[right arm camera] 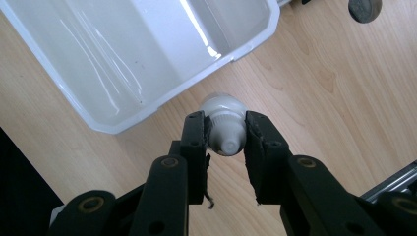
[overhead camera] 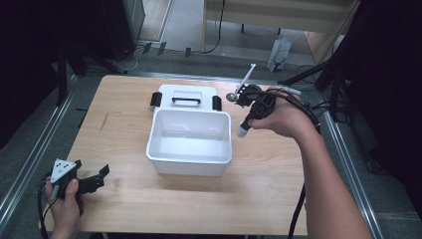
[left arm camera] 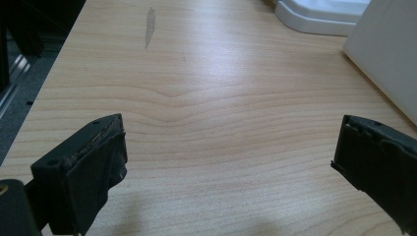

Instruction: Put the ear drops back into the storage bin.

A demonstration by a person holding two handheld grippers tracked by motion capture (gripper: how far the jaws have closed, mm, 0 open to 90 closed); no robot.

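Observation:
A small white bottle [right arm camera: 223,110] with a ribbed cap is pinched between the fingers of my right gripper [right arm camera: 225,135], cap end toward the camera. In the high view the right gripper [overhead camera: 246,121] hangs just right of the white bin's [overhead camera: 189,160] far right corner, with the bottle [overhead camera: 242,131] pointing down over the wood. The bin [right arm camera: 162,105] is open and holds nothing I can see. My left gripper [overhead camera: 102,177] rests low near the table's front left corner, its jaws wide apart [left arm camera: 228,157] over bare wood.
The bin's white lid [overhead camera: 186,92] with a black handle lies flat behind the bin. A small grey disc [overhead camera: 231,96] and a thin white rod [overhead camera: 247,75] sit behind the right hand. Metal rails run along the table's sides. A white bag [overhead camera: 278,52] stands on the floor beyond.

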